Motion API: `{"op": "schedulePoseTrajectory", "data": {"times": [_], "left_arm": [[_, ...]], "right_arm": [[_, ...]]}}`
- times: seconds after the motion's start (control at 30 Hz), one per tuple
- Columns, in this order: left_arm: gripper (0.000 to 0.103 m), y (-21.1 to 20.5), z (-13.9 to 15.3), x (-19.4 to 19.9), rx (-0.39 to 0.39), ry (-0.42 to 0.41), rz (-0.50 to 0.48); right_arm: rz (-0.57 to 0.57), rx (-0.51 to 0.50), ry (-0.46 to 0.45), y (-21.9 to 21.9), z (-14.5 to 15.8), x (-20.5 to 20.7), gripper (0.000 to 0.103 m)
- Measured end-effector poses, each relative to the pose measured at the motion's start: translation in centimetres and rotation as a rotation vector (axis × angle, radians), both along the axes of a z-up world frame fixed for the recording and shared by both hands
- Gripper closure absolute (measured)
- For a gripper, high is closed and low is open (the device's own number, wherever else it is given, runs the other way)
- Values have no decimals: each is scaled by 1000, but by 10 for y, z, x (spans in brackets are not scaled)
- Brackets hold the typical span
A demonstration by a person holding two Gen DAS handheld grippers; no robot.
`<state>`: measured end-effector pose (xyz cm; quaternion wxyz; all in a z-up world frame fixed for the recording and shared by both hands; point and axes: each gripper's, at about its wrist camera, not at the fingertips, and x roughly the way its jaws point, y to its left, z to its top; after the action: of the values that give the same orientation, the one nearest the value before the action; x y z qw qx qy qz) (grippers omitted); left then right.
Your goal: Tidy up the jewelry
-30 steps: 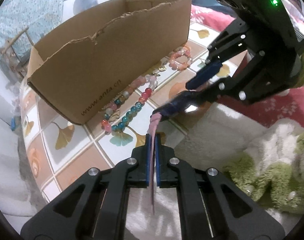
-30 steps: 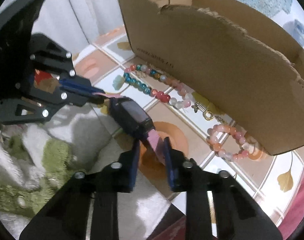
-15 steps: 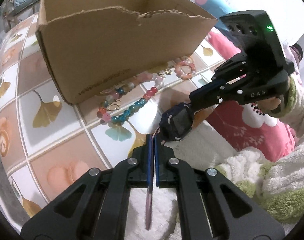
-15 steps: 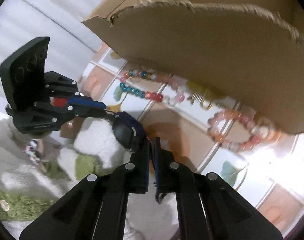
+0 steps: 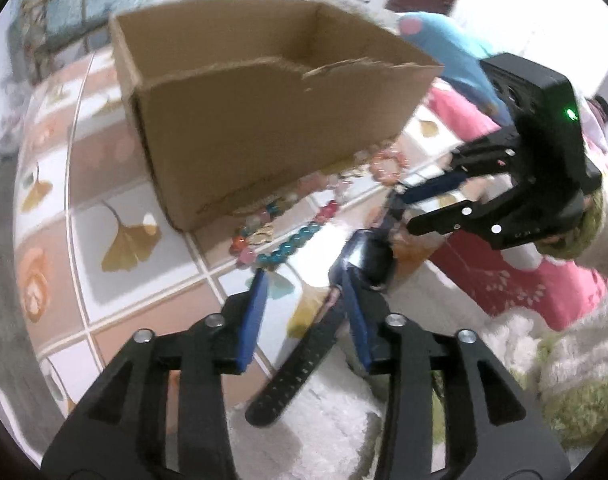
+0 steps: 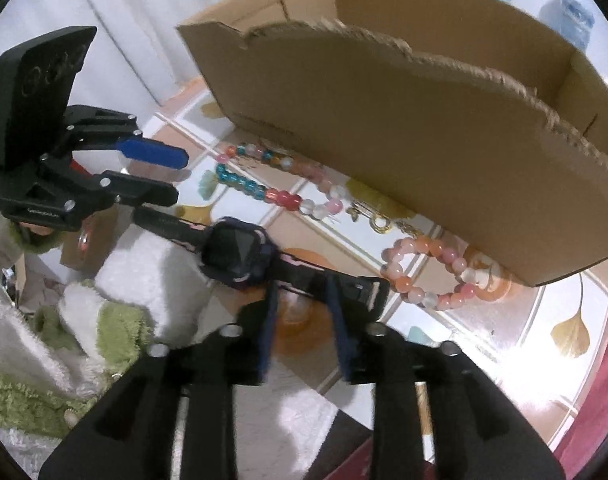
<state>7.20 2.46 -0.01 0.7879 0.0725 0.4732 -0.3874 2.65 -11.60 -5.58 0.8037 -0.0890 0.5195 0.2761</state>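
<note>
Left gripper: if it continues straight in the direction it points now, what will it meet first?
Probably the tiled tabletop, at the blue beads of the bead strand lying before the cardboard box. The left gripper has just been opening; the watch strap lies between its jaws, unpinched. Depth is hard to judge.

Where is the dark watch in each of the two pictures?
Left wrist view: the watch sits right of centre, its face just beyond the left gripper, its strap running down between the open fingers.
Right wrist view: the watch lies left of centre, just past the right gripper.
Shared landmark: the cardboard box, with bead strings along its near wall.
</note>
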Motion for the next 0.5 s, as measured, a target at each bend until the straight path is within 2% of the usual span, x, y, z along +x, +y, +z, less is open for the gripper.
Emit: {"op": "schedulePoseTrajectory", "data": {"times": [0.07, 0.13, 0.27, 0.5], "left_arm": [[58, -5, 3, -11, 14, -31, -52], [57, -16, 0, -22, 63, -58, -88], [57, -38, -18, -35, 192, -126, -112], [57, -54, -30, -42, 282, -196, -117]], "right_arm": [[47, -1, -34, 6, 5, -6, 54], [97, -13, -53, 14, 6, -9, 50], [191, -79, -95, 34, -2, -10, 49], [276, -174, -131, 50, -18, -8, 48]]}}
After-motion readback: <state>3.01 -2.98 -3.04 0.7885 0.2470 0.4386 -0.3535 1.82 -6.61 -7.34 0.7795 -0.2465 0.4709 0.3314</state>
